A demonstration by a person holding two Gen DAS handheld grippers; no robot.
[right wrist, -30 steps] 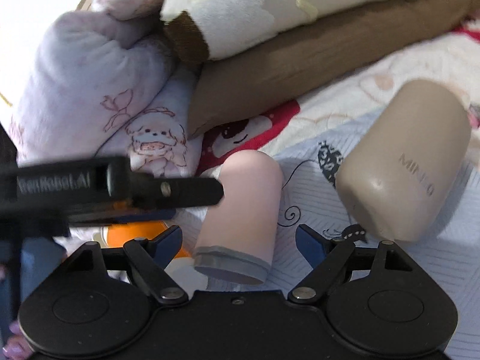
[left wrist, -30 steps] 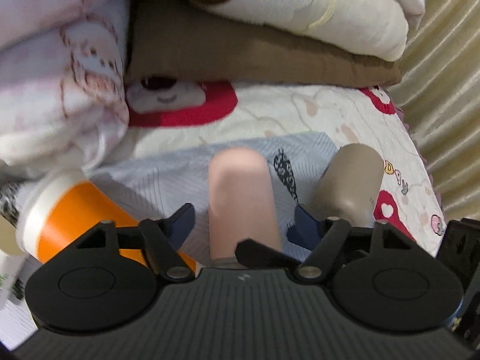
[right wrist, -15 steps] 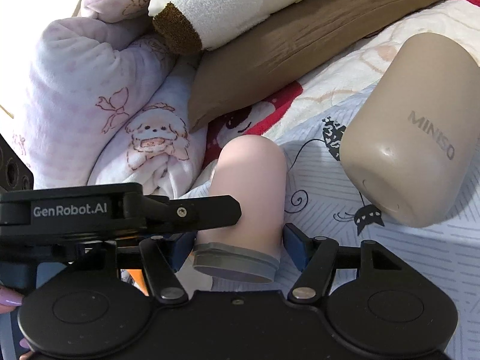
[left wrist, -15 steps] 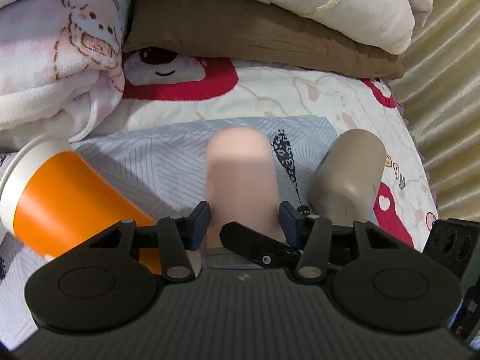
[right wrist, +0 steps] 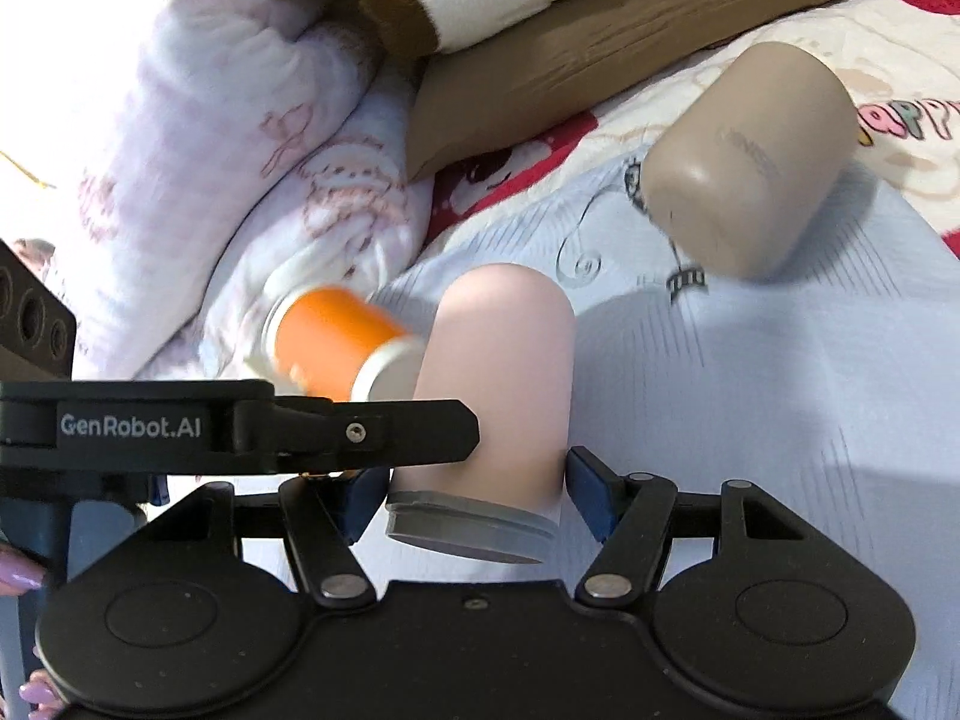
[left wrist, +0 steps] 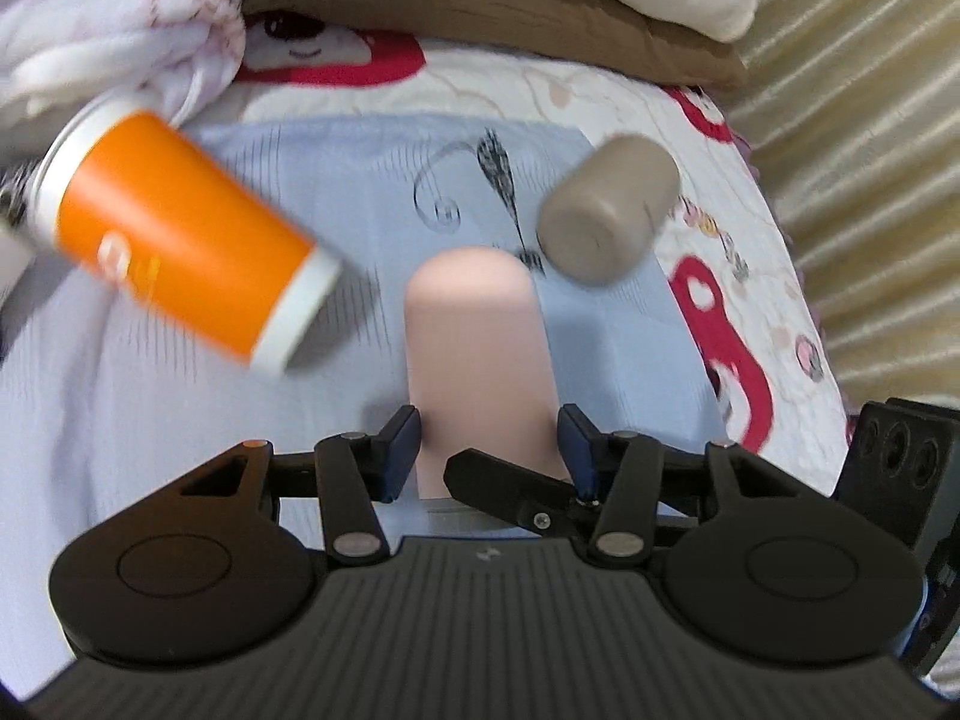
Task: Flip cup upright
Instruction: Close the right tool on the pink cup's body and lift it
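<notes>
A pale pink cup (left wrist: 477, 348) with a grey rim (right wrist: 468, 531) is held between both grippers, its closed end pointing away from the cameras. My left gripper (left wrist: 489, 441) is shut on the pink cup near its rim. My right gripper (right wrist: 474, 495) is also shut on it, its blue pads (right wrist: 585, 489) against the sides just above the grey rim. The left gripper's black finger (right wrist: 360, 432) crosses the right wrist view in front of the cup. The cup is lifted off the light blue cloth (left wrist: 180, 420).
An orange cup with white ends (left wrist: 174, 234) lies on its side at left, also in the right wrist view (right wrist: 336, 348). A tan MINISO cup (left wrist: 606, 210) lies at right, also in the right wrist view (right wrist: 750, 162). Pillows and blankets (right wrist: 240, 150) are stacked behind. A curtain (left wrist: 870, 120) is at right.
Both grippers closed on the pink cup from open and have raised it off the cloth. The orange and tan cups now look farther away.
</notes>
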